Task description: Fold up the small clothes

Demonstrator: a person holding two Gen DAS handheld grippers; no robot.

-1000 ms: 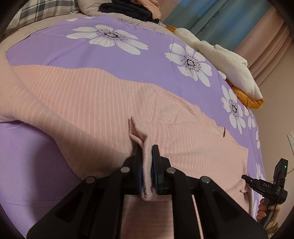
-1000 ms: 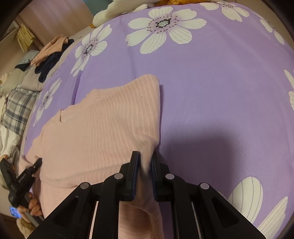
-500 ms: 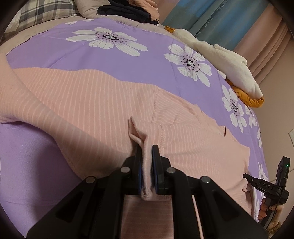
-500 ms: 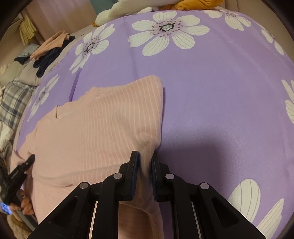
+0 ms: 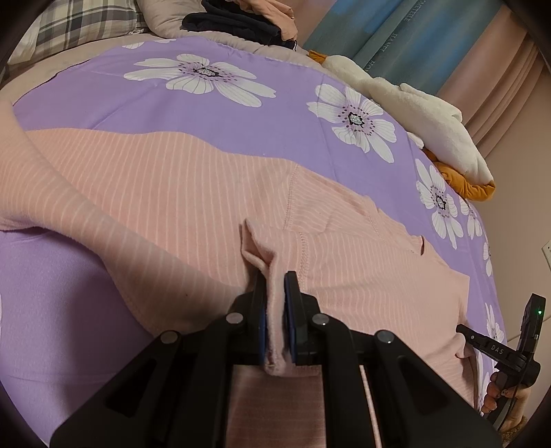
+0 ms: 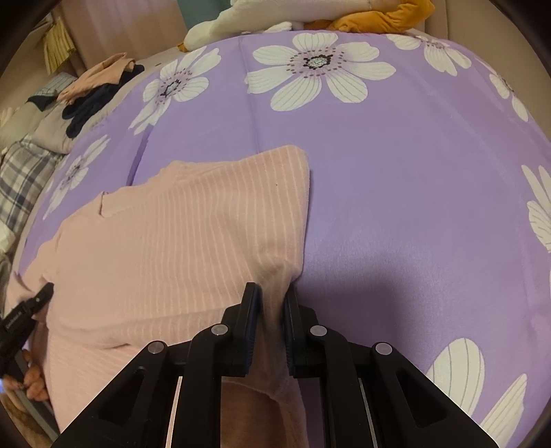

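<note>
A pink top with thin white stripes (image 5: 172, 193) lies spread on the purple flowered bedspread (image 5: 241, 113), one long sleeve running off to the left. My left gripper (image 5: 275, 282) is shut on a pinched fold near the armpit seam. In the right wrist view the same pink top (image 6: 179, 241) covers the left half of the frame. My right gripper (image 6: 271, 293) is shut on its near right edge, and the cloth hangs down between the black fingers (image 6: 249, 303). Each gripper shows at the edge of the other's view, held in a hand.
A cream plush blanket (image 5: 430, 120) and an orange cloth (image 5: 471, 187) lie at the far edge of the bed. Dark and pink clothes (image 5: 241, 20) are piled by the plaid pillow (image 5: 75, 24). Curtains (image 5: 413, 38) hang behind the bed.
The right wrist view has tilted, and the far edge of the bed with the cream and orange cloths shows more. The left gripper stays put, both still pinching the top.
</note>
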